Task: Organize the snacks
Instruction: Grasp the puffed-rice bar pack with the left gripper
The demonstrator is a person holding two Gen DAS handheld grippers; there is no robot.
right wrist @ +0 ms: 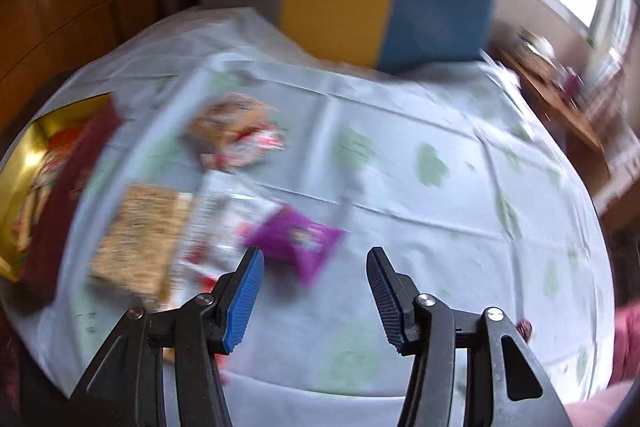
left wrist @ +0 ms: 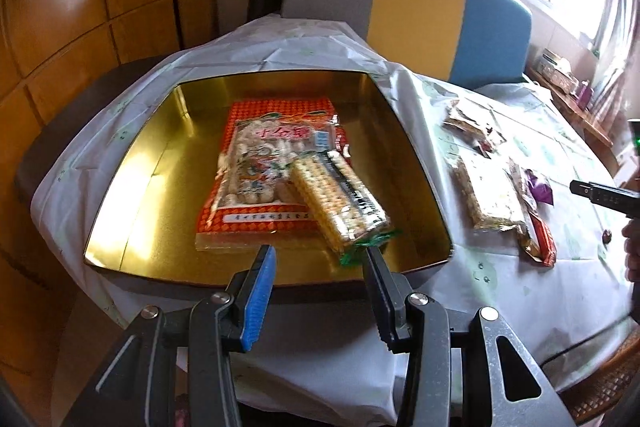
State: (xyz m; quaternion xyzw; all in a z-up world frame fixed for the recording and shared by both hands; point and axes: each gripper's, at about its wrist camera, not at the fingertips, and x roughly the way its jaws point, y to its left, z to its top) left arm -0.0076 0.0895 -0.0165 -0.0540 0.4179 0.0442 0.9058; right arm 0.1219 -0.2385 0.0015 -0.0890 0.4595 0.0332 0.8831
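Sitting in the gold tin (left wrist: 132,203) at the left edge of the table (right wrist: 400,187), two packs are seen already stowed: an orange-checked sweets bag (left wrist: 256,163) laid flat as a base, and a cracker pack (left wrist: 340,211) laid slantwise over its near right corner. Roughly four more packs are left loose beside the tin, among them a brittle slab (right wrist: 136,227) and a purple packet (right wrist: 296,239), judged to be awaiting collection. The left gripper (left wrist: 320,259) is held half open and empty over the tin's near rim. The right gripper (right wrist: 314,263), likewise half open and empty, is poised just beside the purple packet.
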